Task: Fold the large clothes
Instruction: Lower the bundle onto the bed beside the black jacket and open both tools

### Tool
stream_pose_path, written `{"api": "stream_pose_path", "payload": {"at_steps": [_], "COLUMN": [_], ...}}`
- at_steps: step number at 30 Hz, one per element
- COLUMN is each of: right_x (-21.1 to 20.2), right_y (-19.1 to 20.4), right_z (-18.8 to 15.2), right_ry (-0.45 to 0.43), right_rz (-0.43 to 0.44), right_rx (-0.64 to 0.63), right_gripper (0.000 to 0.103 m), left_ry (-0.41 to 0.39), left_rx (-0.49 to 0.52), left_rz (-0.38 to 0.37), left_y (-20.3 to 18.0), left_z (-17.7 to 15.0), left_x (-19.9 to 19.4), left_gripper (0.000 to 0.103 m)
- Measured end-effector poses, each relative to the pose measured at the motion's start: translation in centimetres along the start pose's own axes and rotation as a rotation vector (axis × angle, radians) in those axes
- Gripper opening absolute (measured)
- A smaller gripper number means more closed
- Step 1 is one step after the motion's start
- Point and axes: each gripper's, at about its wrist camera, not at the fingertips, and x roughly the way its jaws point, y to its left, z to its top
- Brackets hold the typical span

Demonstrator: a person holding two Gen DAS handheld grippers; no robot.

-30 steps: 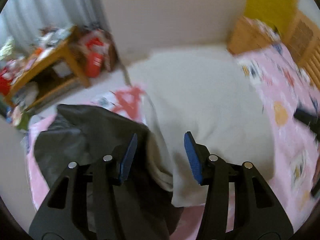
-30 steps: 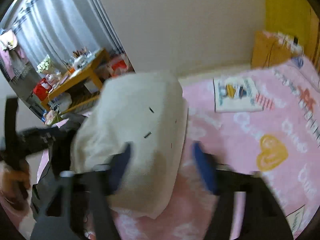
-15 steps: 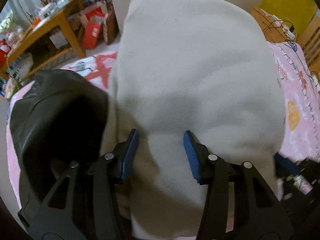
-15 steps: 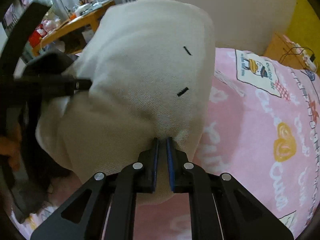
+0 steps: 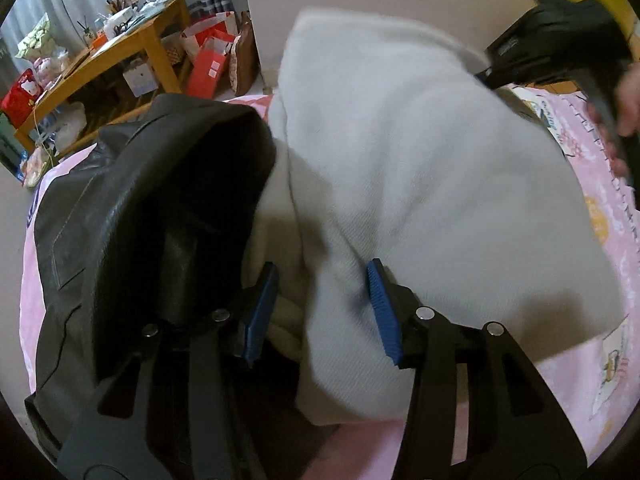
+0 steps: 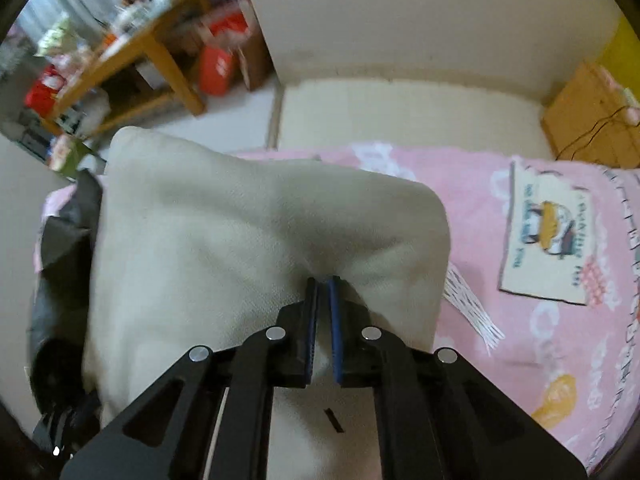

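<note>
A large cream-white garment (image 5: 420, 168) lies bunched on the pink bed cover (image 5: 600, 380); it also fills the right wrist view (image 6: 240, 240). My left gripper (image 5: 322, 308) is open, its blue pads on either side of a fold of the garment near its lower edge. My right gripper (image 6: 323, 300) is shut on a pinch of the cream garment and holds it raised. A black leather jacket (image 5: 140, 220) lies to the left, partly under the cream garment, and shows at the left edge of the right wrist view (image 6: 60, 280).
A wooden table (image 5: 120, 56) with clutter and red bags (image 5: 208, 68) stands on the floor beyond the bed. The pink cover (image 6: 540, 280) extends right, with a printed patch (image 6: 548, 240). A cardboard box (image 6: 588, 112) sits by the wall.
My right gripper stays shut on the cream garment and has carried it over, so the fold now lies lower and wider. My left gripper stays open and has shifted towards the garment's left edge.
</note>
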Motion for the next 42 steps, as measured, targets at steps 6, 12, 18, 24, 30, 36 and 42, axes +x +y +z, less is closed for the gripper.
{"api": "stream_pose_path", "payload": {"at_steps": [6, 12, 18, 24, 30, 36, 42], "right_x": [-7.3, -13.1, -6.7, -6.3, -7.2, -14.3, -28.4], "right_y": [0.5, 6.4, 7.5, 8.5, 7.4, 6.8, 8.1], "right_z": [-4.4, -19.8, -24.1, -23.1, -21.6, -21.5, -23.2], "right_ry": [-0.193, -0.295, -0.176, -0.144, -0.071, -0.113, -0.321], "right_rz": [0.124, 0.068, 0.017, -0.034, 0.010, 0.087, 0.044], "right_rx": [0.079, -0.096, -0.079, -0.105, -0.086, -0.007, 0.001], "right_gripper": [0.011, 0.018, 0.019, 0.019, 0.018, 0.042, 0.079], "left_ry": [0.027, 0.054, 0.112, 0.188, 0.299, 0.224, 0.072], "left_rx": [0.032, 0.067, 0.116, 0.154, 0.124, 0.165, 0.143], "left_rz": [-0.034, -0.003, 0.059, 0.188, 0.325, 0.206, 0.047], "left_y": [0.9, 2.3, 3.6, 8.3, 14.7, 12.0, 5.0], "left_z": [0.2, -1.2, -1.8, -2.8, -3.8, -2.3, -0.7], "left_x": [-1.5, -2.7, -0.5, 1.7, 2.0, -6.1, -20.2], "left_gripper": [0.046, 0.046, 0.047, 0.042, 0.037, 0.035, 0.036]}}
